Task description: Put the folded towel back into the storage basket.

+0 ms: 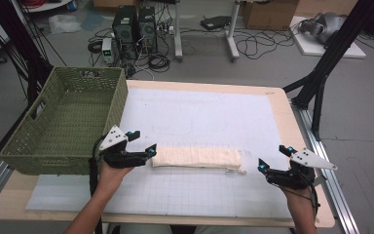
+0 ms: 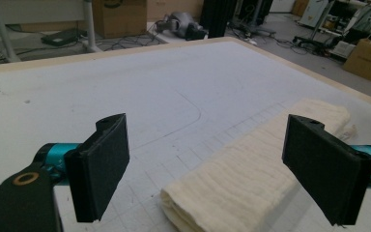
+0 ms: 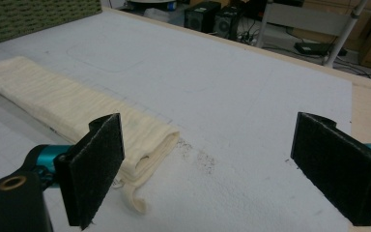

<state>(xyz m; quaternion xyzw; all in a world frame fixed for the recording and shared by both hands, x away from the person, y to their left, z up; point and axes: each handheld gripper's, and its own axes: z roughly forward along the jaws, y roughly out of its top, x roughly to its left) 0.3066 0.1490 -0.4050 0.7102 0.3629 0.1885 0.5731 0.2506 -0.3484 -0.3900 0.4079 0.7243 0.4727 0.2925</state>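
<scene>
Both tongs (image 1: pixel 143 144) (image 1: pixel 272 157) wide open, beside towel (image 1: pixel 197 157)

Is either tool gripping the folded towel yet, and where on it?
No. Left tool and right tool both stand open, one at each end of the towel, gripping nothing.

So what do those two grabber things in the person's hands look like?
The left gripper and right gripper are black, each with two flat black jaws, bright blue parts, a pale three-cornered plate on top and a black cable. The forearms are bare, no sleeves.
</scene>
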